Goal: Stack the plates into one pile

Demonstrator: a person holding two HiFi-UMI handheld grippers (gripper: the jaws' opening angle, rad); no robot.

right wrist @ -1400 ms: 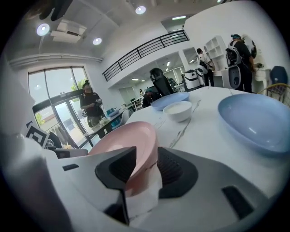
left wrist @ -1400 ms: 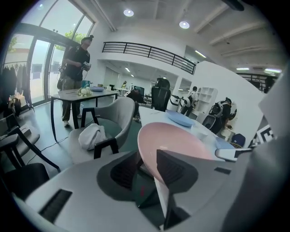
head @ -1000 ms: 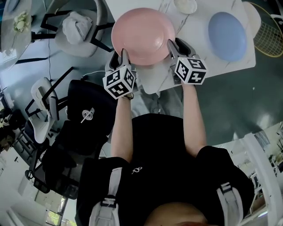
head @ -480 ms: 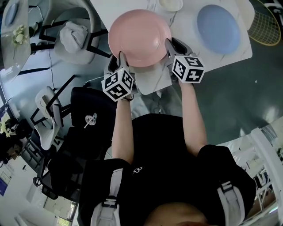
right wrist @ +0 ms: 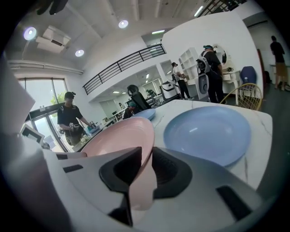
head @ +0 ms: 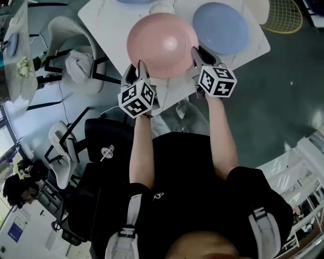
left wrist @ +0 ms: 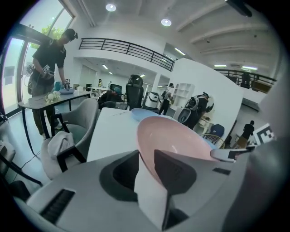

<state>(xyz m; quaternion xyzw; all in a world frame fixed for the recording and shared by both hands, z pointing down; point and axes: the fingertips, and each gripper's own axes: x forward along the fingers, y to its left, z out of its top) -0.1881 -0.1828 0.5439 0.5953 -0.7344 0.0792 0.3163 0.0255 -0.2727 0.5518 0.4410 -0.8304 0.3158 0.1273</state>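
Observation:
A pink plate (head: 162,44) hangs over the white table (head: 109,25), carried by both grippers. My left gripper (head: 137,68) is shut on its near left rim, and my right gripper (head: 198,54) is shut on its near right rim. Both pairs of jaws have just been closing, with the rim between them. In the left gripper view the pink plate (left wrist: 176,140) runs between the pads of the left gripper (left wrist: 146,156). In the right gripper view the pink plate (right wrist: 118,136) sits pinched in the right gripper (right wrist: 146,158). A blue plate (head: 220,28) (right wrist: 208,133) lies flat on the table just to the right.
Another blue plate (left wrist: 142,114) and a small white bowl (head: 162,7) sit at the table's far end. A grey chair with a white cloth (head: 76,66) stands to the left, a yellow wire basket (head: 283,15) to the right. People stand in the background.
Both grippers have carried the pink plate to the right over the table. The gap between it and the blue plate has shrunk to almost nothing.

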